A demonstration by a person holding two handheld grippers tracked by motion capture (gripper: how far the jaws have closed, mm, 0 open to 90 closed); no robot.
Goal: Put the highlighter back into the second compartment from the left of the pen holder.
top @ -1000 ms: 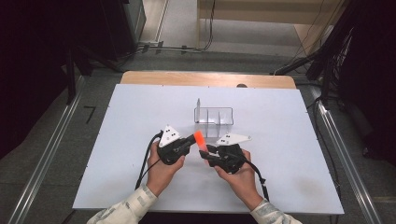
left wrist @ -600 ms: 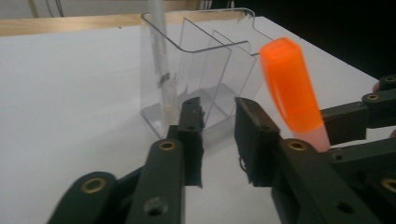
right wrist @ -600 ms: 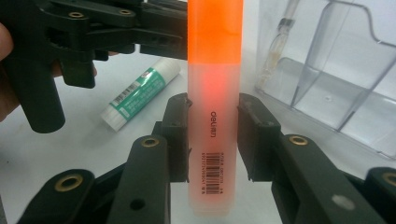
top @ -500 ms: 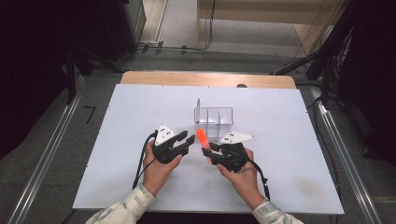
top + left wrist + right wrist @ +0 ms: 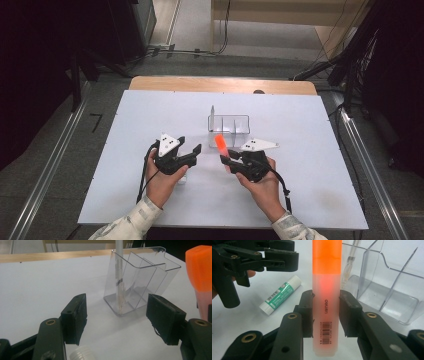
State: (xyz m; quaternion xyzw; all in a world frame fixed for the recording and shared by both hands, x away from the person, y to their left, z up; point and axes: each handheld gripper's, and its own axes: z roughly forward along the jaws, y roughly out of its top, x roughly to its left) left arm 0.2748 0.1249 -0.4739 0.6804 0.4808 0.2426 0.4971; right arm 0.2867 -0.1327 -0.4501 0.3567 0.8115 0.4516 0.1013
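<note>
The right hand-held gripper (image 5: 325, 312) is clamping an orange highlighter (image 5: 326, 290) upright above the counter (image 5: 310, 130). The left hand-held gripper (image 5: 117, 317) has just been opening, and its jaws are gaping with nothing between them. Just beyond is sitting a clear organizer (image 5: 140, 280) with a pen (image 5: 119, 270) inside. The right gripper view is catching a glue stick (image 5: 280, 295) lying below the left one.

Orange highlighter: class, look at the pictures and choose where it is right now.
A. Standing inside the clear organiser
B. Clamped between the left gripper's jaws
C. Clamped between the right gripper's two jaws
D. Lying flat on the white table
C: in the right gripper view the right gripper has both black jaws pressed against the sides of the orange highlighter, which stands upright between them.
</note>
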